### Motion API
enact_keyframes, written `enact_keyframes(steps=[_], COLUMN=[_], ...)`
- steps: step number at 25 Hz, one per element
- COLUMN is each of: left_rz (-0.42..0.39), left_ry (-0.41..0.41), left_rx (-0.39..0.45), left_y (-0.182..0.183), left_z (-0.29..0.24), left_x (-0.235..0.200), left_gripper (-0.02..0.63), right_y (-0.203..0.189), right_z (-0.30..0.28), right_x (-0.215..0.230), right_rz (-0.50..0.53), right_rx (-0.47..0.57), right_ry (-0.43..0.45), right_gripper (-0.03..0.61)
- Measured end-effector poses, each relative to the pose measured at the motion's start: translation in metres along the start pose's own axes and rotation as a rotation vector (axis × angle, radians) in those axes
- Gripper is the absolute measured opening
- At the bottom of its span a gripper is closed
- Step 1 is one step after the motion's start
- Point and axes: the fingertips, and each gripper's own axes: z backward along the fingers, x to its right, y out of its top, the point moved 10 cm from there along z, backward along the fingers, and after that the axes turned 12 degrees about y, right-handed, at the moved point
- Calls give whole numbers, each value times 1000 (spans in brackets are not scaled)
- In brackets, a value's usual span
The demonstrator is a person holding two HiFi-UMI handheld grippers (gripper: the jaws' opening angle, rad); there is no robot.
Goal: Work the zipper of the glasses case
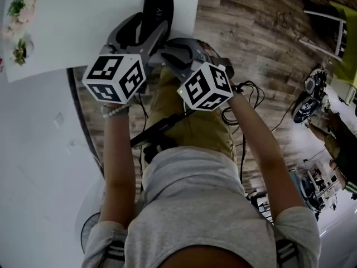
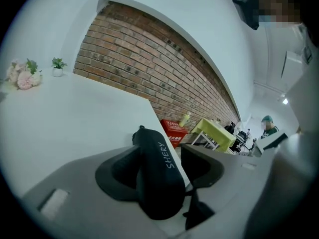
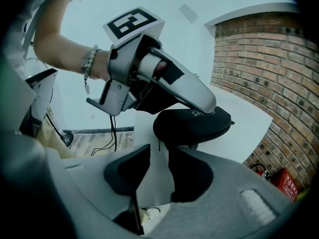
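Observation:
A black glasses case [image 1: 158, 7] printed "SHERY" is held over the near edge of the white table [image 1: 83, 21]. My left gripper [image 1: 149, 31] is shut on the case [image 2: 158, 176], with its dark pads pressing both sides. In the right gripper view the case [image 3: 194, 125] lies crosswise just beyond my right gripper [image 3: 159, 156]. That gripper is open, with a narrow gap between its pads. A thin zipper pull [image 3: 158, 145] hangs under the case at the jaw tips. In the head view my right gripper [image 1: 170, 52] sits close beside the left, just off the table's corner.
Pink flowers [image 1: 19, 10] and a small potted plant [image 2: 58, 66] stand at the table's far side. A brick wall [image 2: 164, 68], a red box [image 2: 174, 131] and a yellow-green table [image 2: 217, 132] lie beyond. Cables [image 1: 245, 94] trail over the wooden floor.

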Motion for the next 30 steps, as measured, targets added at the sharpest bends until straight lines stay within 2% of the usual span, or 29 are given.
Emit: enact_keyframes(steps=[2, 4, 5, 7, 10, 11, 19, 30], left_rz=[-8, -19, -27, -49, -58, -58, -167, -206], left_ry=[6, 23, 37, 71, 135, 151, 206, 280], left_rx=[4, 16, 28, 62, 119, 139, 253, 360], left_y=[2, 6, 9, 16, 28, 32, 61, 82], left_z=[5, 11, 14, 22, 37, 42, 85, 130], left_x=[2, 3, 3, 4, 5, 5, 17, 34], left_gripper=[258, 225, 195, 127, 28, 12, 12, 12], right_y=[0, 3, 4, 8, 17, 20, 45, 78], right_z=[8, 18, 24, 37, 57, 63, 108, 150], right_x=[2, 6, 10, 19, 26, 29, 48, 54], right_rz=[-29, -51, -58, -71, -87, -90, -116, -49], right_rx=[16, 37, 55, 106, 195, 217, 361, 486], right_ry=[-5, -27, -44, -73, -80, -92, -181, -226], right_gripper=[120, 118, 95, 2, 2, 2, 2, 2])
